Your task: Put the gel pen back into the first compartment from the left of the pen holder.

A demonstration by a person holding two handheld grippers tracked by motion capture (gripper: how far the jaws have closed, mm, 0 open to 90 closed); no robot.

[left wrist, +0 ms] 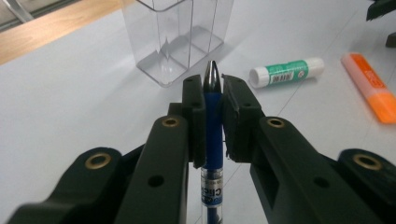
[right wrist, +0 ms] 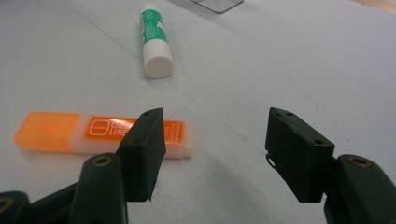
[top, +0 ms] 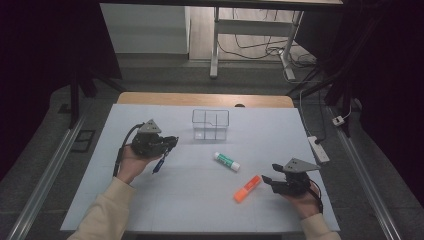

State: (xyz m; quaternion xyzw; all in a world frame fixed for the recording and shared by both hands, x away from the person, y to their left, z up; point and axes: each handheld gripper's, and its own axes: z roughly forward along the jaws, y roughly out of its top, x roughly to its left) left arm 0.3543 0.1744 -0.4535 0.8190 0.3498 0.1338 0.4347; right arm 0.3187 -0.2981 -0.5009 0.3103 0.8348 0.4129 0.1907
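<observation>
While my left gripper (left wrist: 214, 100) sits left of centre in the high view, I have its jaws clamped on a blue pen (left wrist: 212, 116); in the left gripper view the pads press the barrel from both sides, the silver tip pokes out past the jaw ends at the middle of the frame, and the clear part of the barrel with its printed label runs down toward the bottom edge. From above I see the pen (top: 159, 165) hanging out below that gripper (top: 167, 144), slanting toward the lower left. Beyond the pen tip, in the upper middle of the left gripper view, stands a clear plastic organiser (left wrist: 175, 37) on the white table (left wrist: 70, 107). My right gripper (right wrist: 212, 140) rests at the lower right of the high view with its jaws standing well apart and nothing between them. Just left of its left jaw lies an orange highlighter (right wrist: 74, 133), flat on the table, and farther up a green-and-white glue stick (right wrist: 154, 39) lies near the top centre of the right gripper view.
</observation>
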